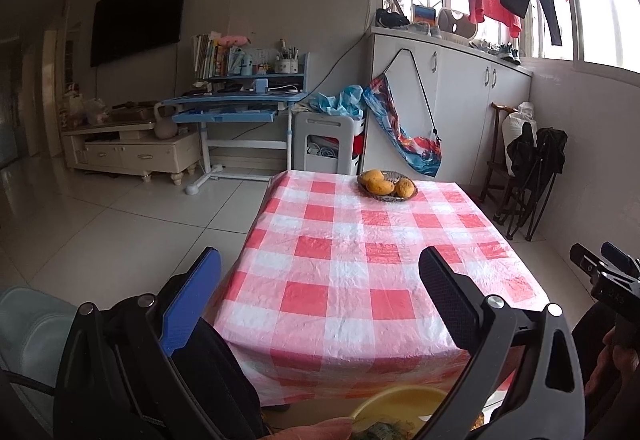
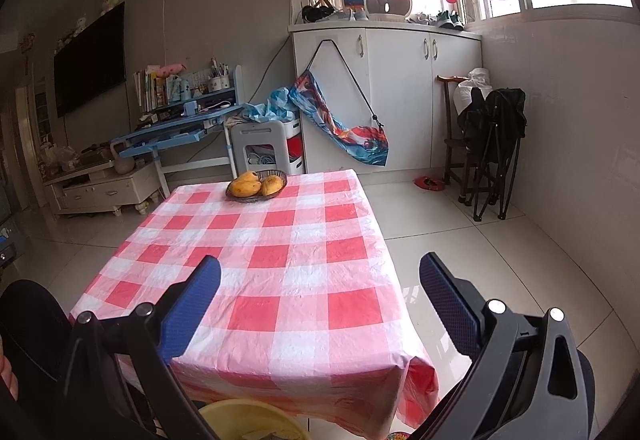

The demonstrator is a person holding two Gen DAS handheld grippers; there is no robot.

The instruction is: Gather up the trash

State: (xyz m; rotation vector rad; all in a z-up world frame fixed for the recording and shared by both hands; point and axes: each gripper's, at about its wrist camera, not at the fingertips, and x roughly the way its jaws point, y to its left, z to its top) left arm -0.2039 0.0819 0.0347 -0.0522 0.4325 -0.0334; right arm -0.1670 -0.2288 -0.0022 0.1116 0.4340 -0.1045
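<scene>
A yellow basin (image 1: 396,406) with scraps of trash in it sits low in front of the table's near edge; its rim also shows in the right wrist view (image 2: 248,420). My left gripper (image 1: 320,260) is open and empty, held above the near edge of the table with the red-and-white checked cloth (image 1: 360,280). My right gripper (image 2: 320,264) is open and empty, above the table's near right part (image 2: 280,280). The right gripper also shows at the right edge of the left wrist view (image 1: 608,276). No trash shows on the tabletop.
A woven basket of mangoes (image 1: 387,185) stands at the table's far edge, also in the right wrist view (image 2: 256,184). A white cabinet (image 2: 400,92), a blue desk (image 1: 240,108), a folded black chair (image 2: 492,148) and a red dish on the floor (image 2: 430,183) stand beyond.
</scene>
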